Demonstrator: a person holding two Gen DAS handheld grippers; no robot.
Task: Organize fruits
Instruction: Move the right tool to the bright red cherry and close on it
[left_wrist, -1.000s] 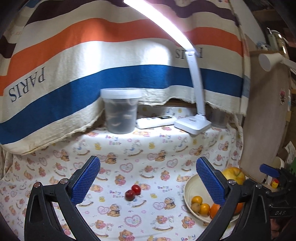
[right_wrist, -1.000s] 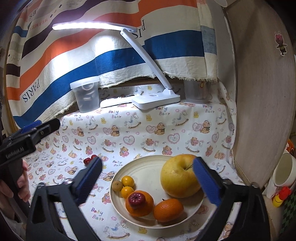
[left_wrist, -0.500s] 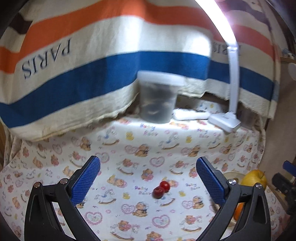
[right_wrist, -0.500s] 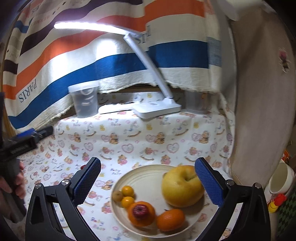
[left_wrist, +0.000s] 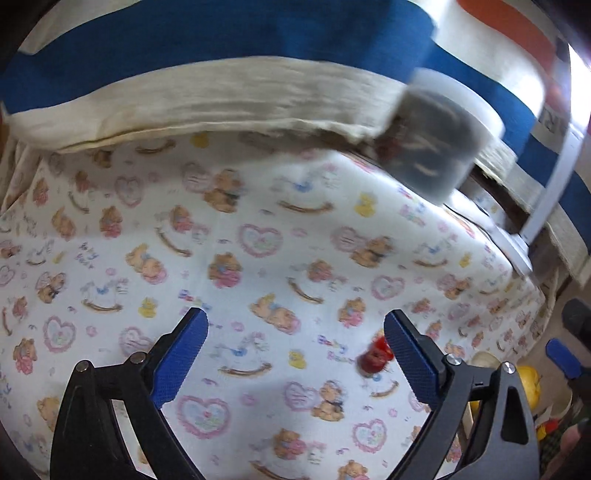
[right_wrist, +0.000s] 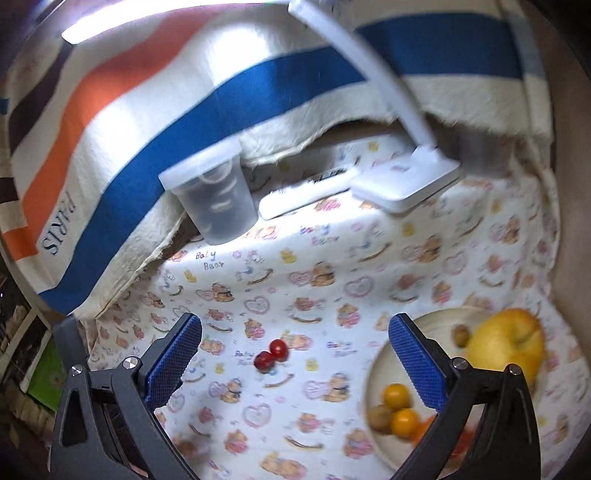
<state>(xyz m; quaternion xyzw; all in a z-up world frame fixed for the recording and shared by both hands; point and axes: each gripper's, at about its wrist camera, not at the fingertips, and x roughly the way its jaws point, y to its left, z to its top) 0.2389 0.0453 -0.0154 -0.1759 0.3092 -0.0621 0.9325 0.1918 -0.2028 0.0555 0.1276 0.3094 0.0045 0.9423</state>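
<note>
Framing in both wrist views has shifted since a second ago. In the left wrist view the two red fruits (left_wrist: 375, 356), earlier at lower centre between the fingers, now sit at lower right, just beside the inner face of the right-hand pad and partly hidden by it, while the lidded tub (left_wrist: 439, 140) has swung to upper right and tilts with the view. The left gripper (left_wrist: 293, 360) stands wide apart with nothing between its pads; its jaws have just been closing slightly. In the right wrist view the plate (right_wrist: 373, 376), earlier centred under the gripper, now lies at lower right with the yellow apple (right_wrist: 506, 343) and small oranges (right_wrist: 399, 406) on it, and the red fruits now appear at lower centre between the fingers. The right gripper (right_wrist: 295, 363) is spread wide and empty. Judgement: both tools are turning toward the loose red pair on the printed cloth (right_wrist: 332, 288); that pair remains off the plate, so the sorting is unfinished, and which gripper will take it cannot be told.
</note>
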